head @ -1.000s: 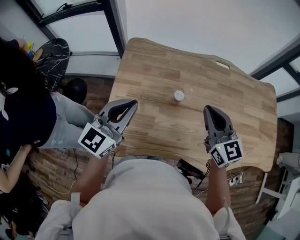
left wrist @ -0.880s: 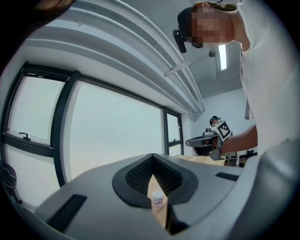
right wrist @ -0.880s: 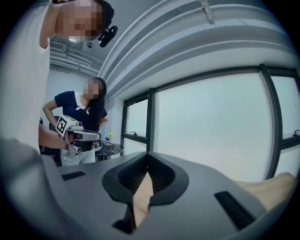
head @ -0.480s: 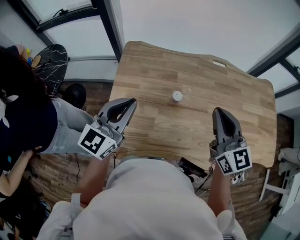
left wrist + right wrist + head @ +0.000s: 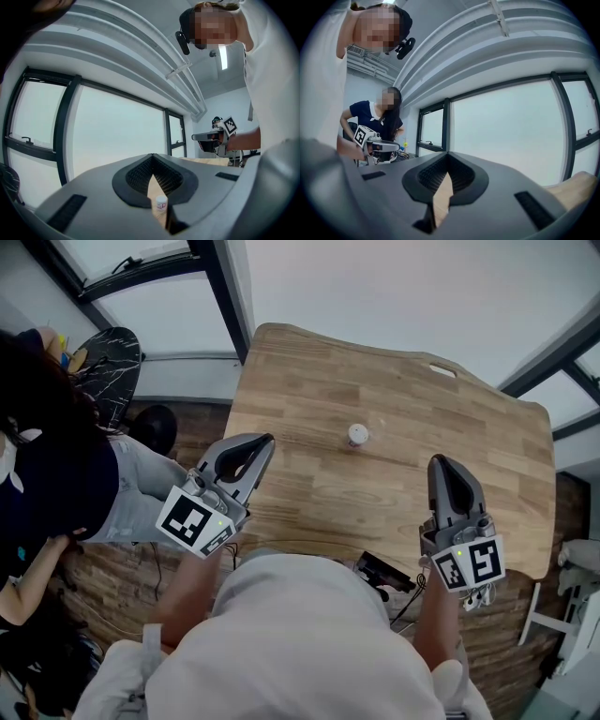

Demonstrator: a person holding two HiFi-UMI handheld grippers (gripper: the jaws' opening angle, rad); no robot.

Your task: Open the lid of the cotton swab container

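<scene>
The container [image 5: 357, 435] stands upright near the middle of the table [image 5: 422, 399], alone, with bare wood on every side. From above I see a white round top. My left gripper view shows a short white cylinder with a label band, and the lid appears to sit on it, though it is too small for me to confirm the seam. I judge it light, of stiff smooth plastic, narrow in the base, and so liable to slide or tip under a sideways push. The body should be held low, across the label band, and the lid by its rim, squarely and without much squeeze. The left gripper [image 5: 267, 442] sits at 9 o'clock of the container, well apart, and points at it. Its jaws are fully together with nothing between them; the container only shows through the notch, far beyond. The right gripper [image 5: 439, 463] sits between 3 and 4 o'clock, also well apart, near the table's front edge, its jaws likewise closed and empty.
</scene>
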